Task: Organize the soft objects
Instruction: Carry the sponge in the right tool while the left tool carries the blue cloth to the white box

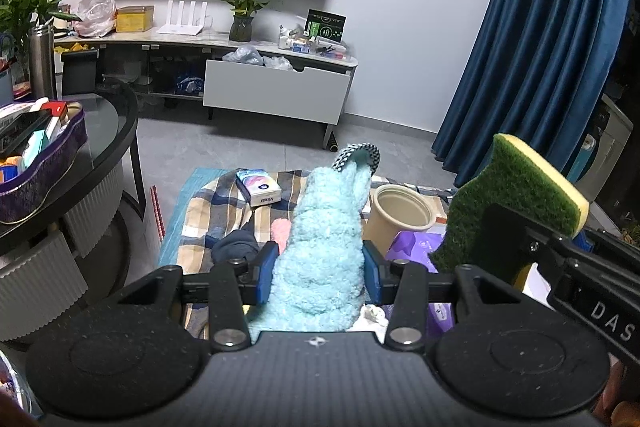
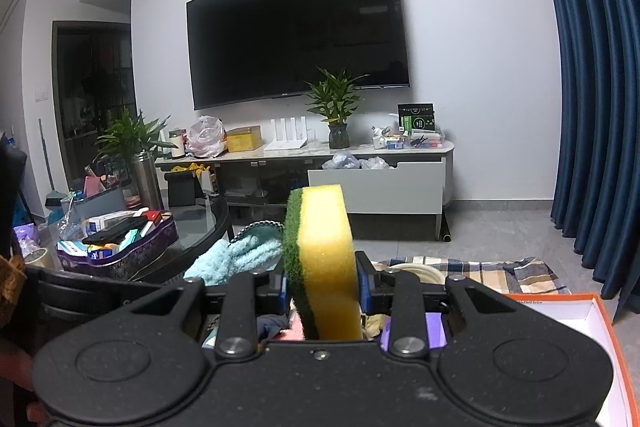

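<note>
The left gripper [image 1: 320,267] is clamping a fluffy light-blue sock [image 1: 324,239] between its blue pads, lifted above the plaid blanket [image 1: 212,211] on the floor. To its right, the right gripper [image 2: 322,287] is squeezing a yellow sponge with a green scouring face [image 2: 326,259], standing upright. A beige paper cup [image 1: 402,215] is sitting on the blanket beyond them.

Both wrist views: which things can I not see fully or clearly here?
- Purple package, left wrist view: mostly hidden behind the fluffy blue sock and sponge.
- Orange-edged box, right wrist view: cut off by the frame edge; contents unseen.
- Tissue pack, left wrist view: its print is too small to read.
</note>
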Motion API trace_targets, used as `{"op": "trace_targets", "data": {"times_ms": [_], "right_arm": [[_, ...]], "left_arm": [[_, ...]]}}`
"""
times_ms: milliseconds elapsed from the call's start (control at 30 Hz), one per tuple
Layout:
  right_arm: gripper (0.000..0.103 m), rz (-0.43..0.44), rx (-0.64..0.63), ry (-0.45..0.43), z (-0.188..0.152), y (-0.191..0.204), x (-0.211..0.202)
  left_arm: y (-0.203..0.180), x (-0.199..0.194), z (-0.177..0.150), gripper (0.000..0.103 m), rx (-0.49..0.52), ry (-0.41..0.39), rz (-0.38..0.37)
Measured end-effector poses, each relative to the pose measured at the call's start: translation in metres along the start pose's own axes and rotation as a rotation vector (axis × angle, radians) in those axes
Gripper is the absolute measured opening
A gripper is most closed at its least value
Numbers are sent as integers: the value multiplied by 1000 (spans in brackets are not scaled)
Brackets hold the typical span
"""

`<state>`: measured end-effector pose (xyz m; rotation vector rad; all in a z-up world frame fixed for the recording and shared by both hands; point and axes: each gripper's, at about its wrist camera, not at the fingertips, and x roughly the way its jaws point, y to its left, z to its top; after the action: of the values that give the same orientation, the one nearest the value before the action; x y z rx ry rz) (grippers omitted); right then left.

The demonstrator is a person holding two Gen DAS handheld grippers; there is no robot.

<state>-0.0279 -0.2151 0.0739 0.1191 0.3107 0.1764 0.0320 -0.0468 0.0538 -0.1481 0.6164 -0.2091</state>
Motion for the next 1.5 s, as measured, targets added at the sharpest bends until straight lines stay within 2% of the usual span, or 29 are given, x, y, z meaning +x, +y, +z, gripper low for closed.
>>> {"op": "trace_targets", "data": {"times_ms": [267,500,1067,1500], "right_arm": [[38,17,9,-11,4,-29,-5],[38,-15,29,-17,6,-60,-14],[38,-110,81,-25,2,-120,-24],[38,-199,127,17,-12,-162,-17]], "left_arm": [[-21,1,3,44,1,-19,20],[-47,9,5,44,14,-13,24],[-103,31,4,44,62,28,-54],[-139,60,-3,44,97,75,-107]]}}
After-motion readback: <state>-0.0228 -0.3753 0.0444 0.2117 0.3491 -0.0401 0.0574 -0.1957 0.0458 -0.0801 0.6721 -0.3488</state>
